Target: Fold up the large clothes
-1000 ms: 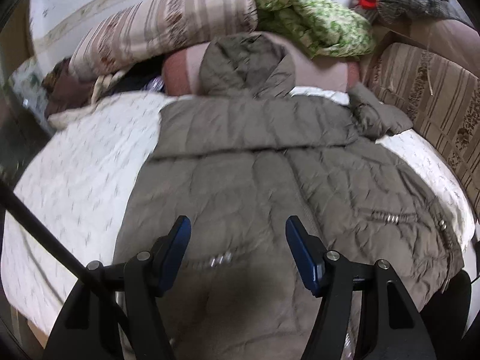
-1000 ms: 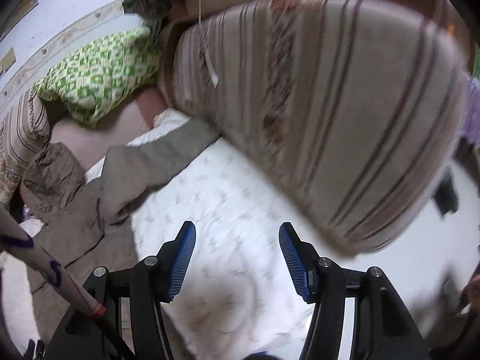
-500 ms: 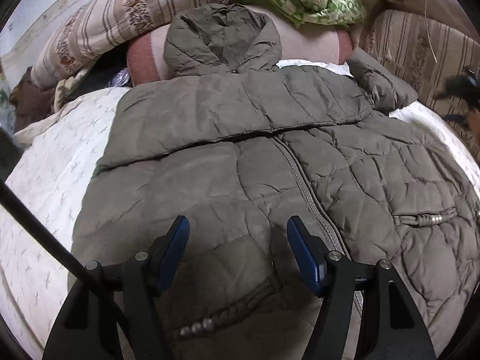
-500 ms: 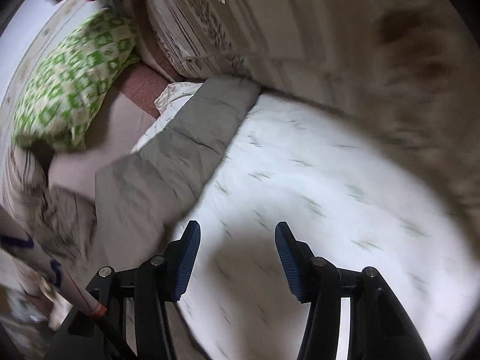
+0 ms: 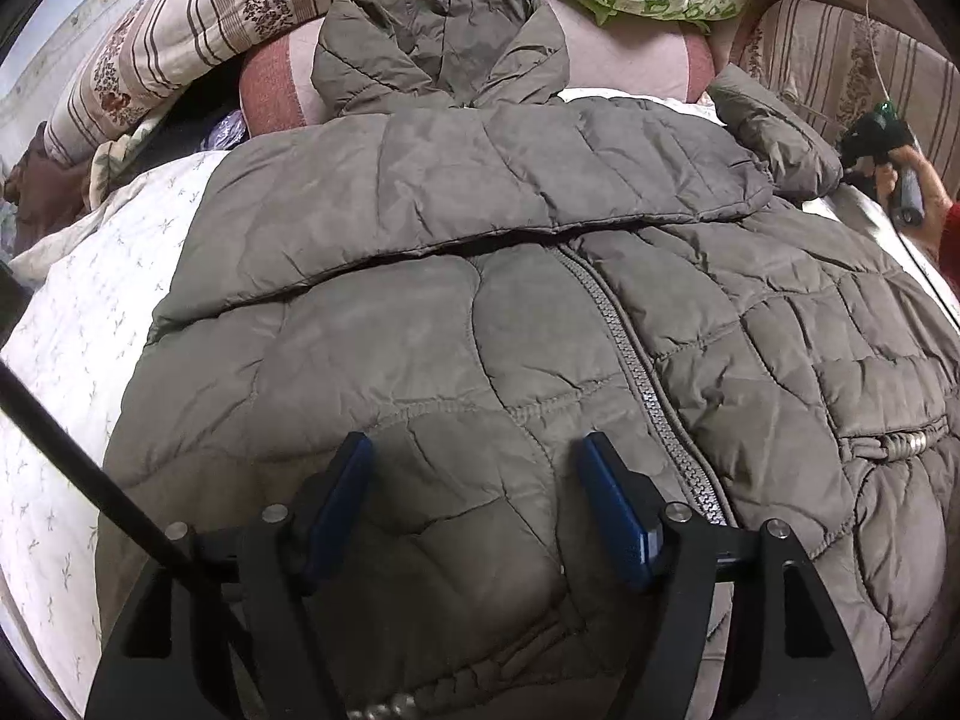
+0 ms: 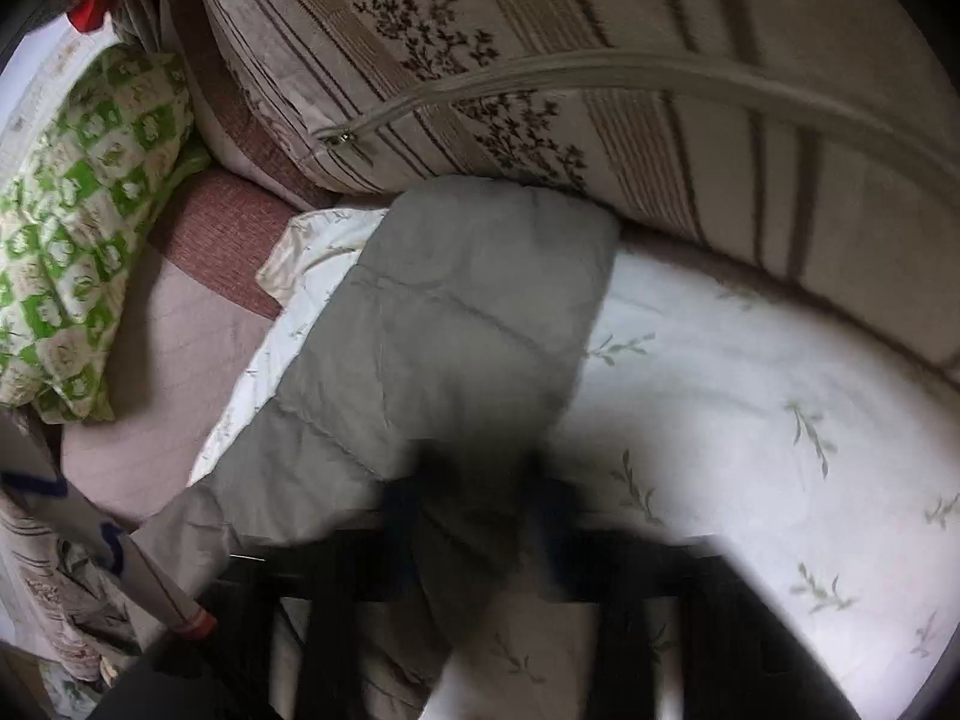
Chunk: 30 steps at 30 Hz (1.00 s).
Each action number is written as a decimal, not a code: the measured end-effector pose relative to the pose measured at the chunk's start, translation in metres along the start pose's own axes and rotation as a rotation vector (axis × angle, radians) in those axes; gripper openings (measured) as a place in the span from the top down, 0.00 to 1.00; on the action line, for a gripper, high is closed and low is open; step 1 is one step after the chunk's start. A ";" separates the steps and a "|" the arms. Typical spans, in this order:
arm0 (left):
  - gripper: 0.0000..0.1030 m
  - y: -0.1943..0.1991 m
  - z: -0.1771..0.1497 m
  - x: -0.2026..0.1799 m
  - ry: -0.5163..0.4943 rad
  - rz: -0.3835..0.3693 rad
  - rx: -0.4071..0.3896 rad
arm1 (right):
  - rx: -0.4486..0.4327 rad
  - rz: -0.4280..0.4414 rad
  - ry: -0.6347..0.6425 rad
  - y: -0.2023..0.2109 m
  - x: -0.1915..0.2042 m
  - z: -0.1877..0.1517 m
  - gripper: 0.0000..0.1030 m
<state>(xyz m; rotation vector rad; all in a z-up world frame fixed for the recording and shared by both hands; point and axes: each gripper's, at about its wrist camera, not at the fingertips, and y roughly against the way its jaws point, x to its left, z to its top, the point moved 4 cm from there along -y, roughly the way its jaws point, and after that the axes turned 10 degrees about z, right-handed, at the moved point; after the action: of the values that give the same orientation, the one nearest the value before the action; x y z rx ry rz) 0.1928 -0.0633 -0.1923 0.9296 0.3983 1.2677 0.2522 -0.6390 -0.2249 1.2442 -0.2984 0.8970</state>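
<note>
An olive quilted hooded jacket lies front up on the bed, zipped, with one sleeve folded across the chest. Its hood rests against a pink cushion. My left gripper is open just above the jacket's lower front, left of the zipper. The other sleeve stretches toward a striped cushion in the right wrist view. My right gripper is over that sleeve, motion-blurred, its jaws dark and smeared around the fabric. In the left wrist view the right gripper shows at the far right, held by a hand.
A white leaf-print bedsheet covers the bed; it also shows in the right wrist view. Striped floral cushions and a green patterned quilt crowd the head and right side. A pink cushion lies behind the hood.
My left gripper has moved forward and lower over the jacket. My right gripper has swung left from the bare sheet onto the outstretched sleeve and its jaws look closer together.
</note>
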 end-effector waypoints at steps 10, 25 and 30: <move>0.31 0.022 0.004 0.029 0.126 -0.055 0.006 | -0.140 -0.048 0.408 0.125 0.156 -0.022 0.93; 0.31 0.073 0.002 0.221 0.510 0.403 -0.124 | 0.100 0.181 0.909 0.137 0.378 -0.296 0.93; 0.31 0.069 -0.008 0.253 0.594 0.373 -0.090 | 0.272 0.130 0.987 0.059 0.367 -0.388 0.92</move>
<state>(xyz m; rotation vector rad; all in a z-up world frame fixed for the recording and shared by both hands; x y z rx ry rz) 0.2179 0.1757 -0.0862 0.5466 0.6417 1.8939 0.3412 -0.1298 -0.0781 0.8887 0.5507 1.5824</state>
